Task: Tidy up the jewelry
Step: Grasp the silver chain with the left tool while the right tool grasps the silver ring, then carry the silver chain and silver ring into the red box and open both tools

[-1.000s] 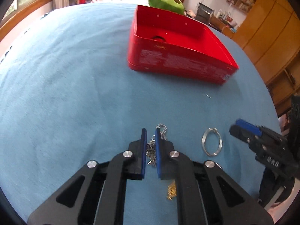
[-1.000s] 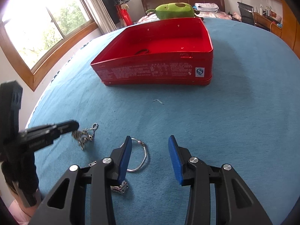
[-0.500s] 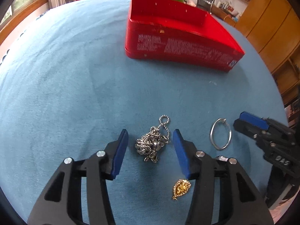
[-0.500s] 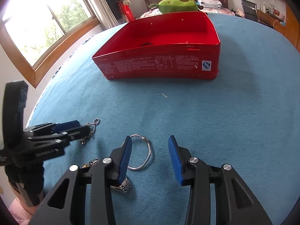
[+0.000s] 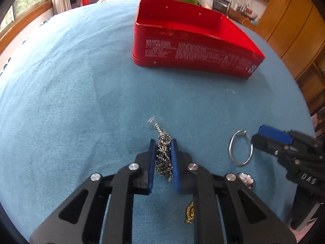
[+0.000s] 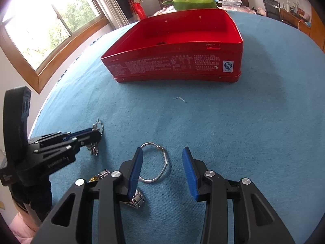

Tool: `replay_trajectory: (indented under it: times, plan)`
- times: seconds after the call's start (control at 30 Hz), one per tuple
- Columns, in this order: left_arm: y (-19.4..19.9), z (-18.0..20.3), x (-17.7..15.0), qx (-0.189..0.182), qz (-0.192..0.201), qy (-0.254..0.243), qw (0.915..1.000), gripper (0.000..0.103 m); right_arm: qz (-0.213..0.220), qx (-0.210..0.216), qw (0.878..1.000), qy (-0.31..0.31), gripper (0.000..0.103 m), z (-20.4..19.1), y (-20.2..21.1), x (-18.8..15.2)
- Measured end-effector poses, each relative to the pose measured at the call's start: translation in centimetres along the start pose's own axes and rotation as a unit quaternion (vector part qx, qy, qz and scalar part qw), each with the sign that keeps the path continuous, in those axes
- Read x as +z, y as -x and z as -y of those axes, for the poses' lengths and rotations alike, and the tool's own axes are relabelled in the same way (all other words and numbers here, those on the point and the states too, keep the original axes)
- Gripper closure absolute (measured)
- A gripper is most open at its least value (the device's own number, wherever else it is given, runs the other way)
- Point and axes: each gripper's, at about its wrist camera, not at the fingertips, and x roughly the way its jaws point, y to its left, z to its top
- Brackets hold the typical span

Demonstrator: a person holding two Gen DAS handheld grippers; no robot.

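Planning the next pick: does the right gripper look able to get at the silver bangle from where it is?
Probably yes. The right gripper is open and the silver bangle lies flat on the blue cloth just ahead, nearer its left finger; nothing covers it.

Plush toy: we are seeing a green plush toy (image 6: 194, 1) lying beyond the surface.
Window: a wood-framed window (image 6: 43, 31) is letting in daylight at our left.
Cabinets: wooden cabinets (image 5: 292, 30) are standing at our right.
Chair: a dark chair (image 6: 271, 6) is standing far back.
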Motion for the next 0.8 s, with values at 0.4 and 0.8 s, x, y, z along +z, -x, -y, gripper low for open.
replay_trajectory:
  times: [0.4,0.8]
  plan:
    - [3.7,-1.3,0.4,-0.033,0.054,0.019,0.9978,0.091,-0.027,-0.003,1.000,0.005,0.045,-1.8,-1.3,-0.4]
    - [3.7,-1.7,0.2,-0.035,0.047,0.023,0.9980,0.091,-0.017,-0.095,0.993,0.070,0.056,-4.8,-2.6,-1.4]
